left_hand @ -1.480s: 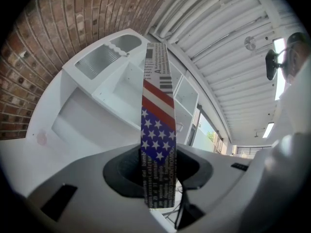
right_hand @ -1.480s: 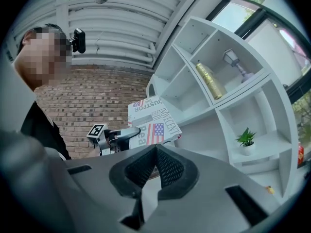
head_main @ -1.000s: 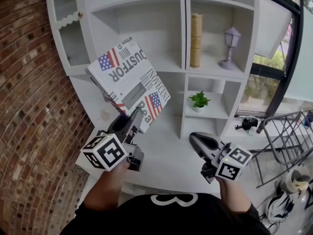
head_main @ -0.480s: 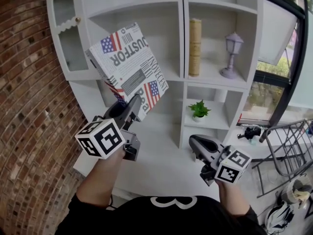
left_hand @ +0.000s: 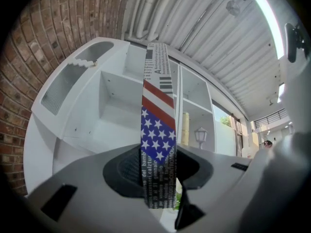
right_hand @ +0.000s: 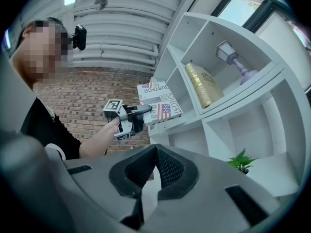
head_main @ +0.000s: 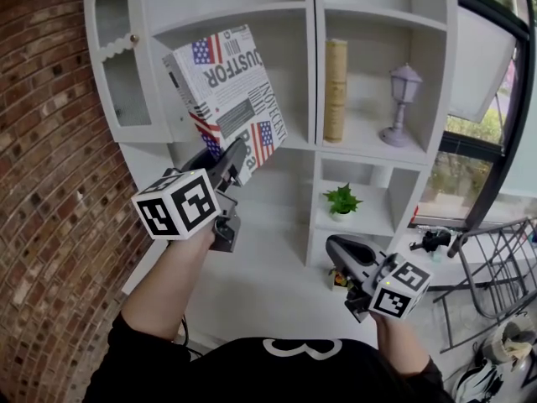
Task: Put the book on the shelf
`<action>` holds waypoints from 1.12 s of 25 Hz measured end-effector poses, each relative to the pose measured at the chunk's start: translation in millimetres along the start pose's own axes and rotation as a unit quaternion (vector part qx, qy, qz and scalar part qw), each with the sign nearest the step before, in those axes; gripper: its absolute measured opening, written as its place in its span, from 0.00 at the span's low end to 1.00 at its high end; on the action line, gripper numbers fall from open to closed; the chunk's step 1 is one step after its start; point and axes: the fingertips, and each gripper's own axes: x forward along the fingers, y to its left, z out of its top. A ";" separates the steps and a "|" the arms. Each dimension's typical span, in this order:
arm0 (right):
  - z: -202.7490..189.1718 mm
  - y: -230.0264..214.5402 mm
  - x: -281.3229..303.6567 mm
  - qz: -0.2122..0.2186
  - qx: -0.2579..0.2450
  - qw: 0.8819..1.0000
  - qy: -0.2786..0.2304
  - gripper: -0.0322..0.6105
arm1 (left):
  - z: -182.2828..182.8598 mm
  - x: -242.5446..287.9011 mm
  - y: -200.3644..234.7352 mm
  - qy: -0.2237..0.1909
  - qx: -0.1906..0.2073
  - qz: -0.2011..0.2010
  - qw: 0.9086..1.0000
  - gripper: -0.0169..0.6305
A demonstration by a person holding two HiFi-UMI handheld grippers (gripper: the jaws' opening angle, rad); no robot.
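The book (head_main: 226, 91), with newspaper print and American flags on its cover, is raised in front of the middle-left compartment of the white shelf unit (head_main: 315, 23). It tilts, top edge leaning left. My left gripper (head_main: 237, 163) is shut on its lower corner. In the left gripper view the book (left_hand: 158, 130) stands edge-on between the pads of that gripper (left_hand: 158, 178). My right gripper (head_main: 340, 252) hangs lower right, shut with nothing in it (right_hand: 155, 164). The right gripper view also shows the book (right_hand: 158, 101) next to the shelf.
A tan book (head_main: 336, 91) stands upright in the right compartment beside a small purple lamp (head_main: 400, 99). A potted plant (head_main: 340, 200) sits one shelf lower. A brick wall (head_main: 50, 183) is on the left; a window (head_main: 478, 99) and a metal rack (head_main: 503, 259) are on the right.
My left gripper has lifted the book up and nearer to the shelf, and the book now stands more upright. The right gripper has stayed low, almost unmoved.
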 end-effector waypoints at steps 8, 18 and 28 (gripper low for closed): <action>-1.8 -11.5 -1.2 -0.004 -0.008 1.000 0.006 0.07 | 3.8 38.0 8.8 0.022 0.031 0.020 0.999 0.26; -8.8 -16.7 -0.8 -0.006 -0.010 1.000 0.010 0.07 | -7.7 86.8 26.9 0.063 0.057 0.041 0.996 0.26; -12.7 -25.1 -1.0 -0.015 -0.008 1.000 0.008 0.07 | -17.4 129.1 64.8 0.082 0.065 0.097 0.990 0.26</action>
